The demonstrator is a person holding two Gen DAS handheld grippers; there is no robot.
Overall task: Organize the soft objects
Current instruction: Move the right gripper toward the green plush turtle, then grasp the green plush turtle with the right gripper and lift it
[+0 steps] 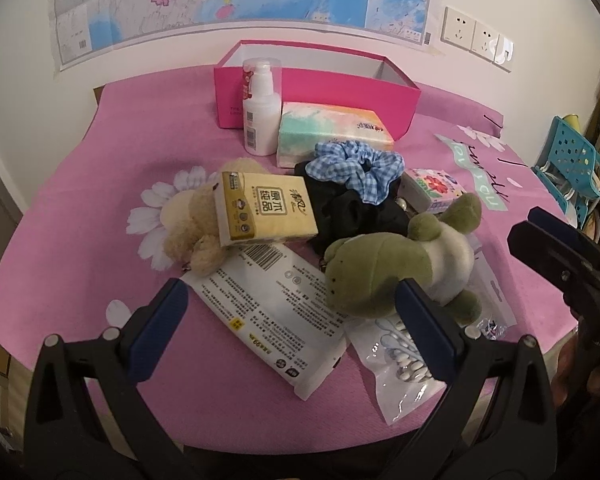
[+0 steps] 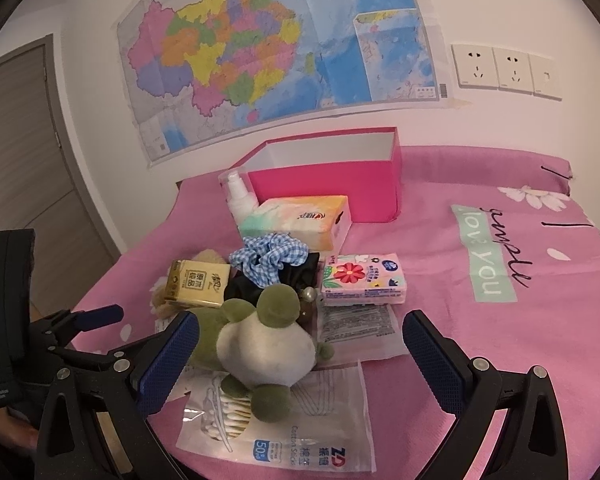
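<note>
A green and white frog plush (image 1: 396, 268) (image 2: 266, 344) lies on the pink cloth, partly over a bag of cotton swabs (image 1: 404, 364) (image 2: 276, 416). A beige teddy plush (image 1: 192, 220) lies under a yellow tissue pack (image 1: 262, 210) (image 2: 198, 284). A blue checked scrunchie (image 1: 356, 166) (image 2: 270, 256) rests on a black scrunchie (image 1: 356, 212). An open pink box (image 1: 320, 88) (image 2: 328, 184) stands at the back. My left gripper (image 1: 296, 320) is open, near the frog, over a white wipes pack (image 1: 276, 312). My right gripper (image 2: 300, 356) is open around the frog.
A white pump bottle (image 1: 260, 108) (image 2: 238, 198), a pastel tissue box (image 1: 332, 132) (image 2: 300, 220) and a flowered tissue pack (image 1: 432, 190) (image 2: 362, 280) crowd the pile. A blue plastic basket (image 1: 572, 164) stands off the table's right. A wall map (image 2: 280, 44) hangs behind.
</note>
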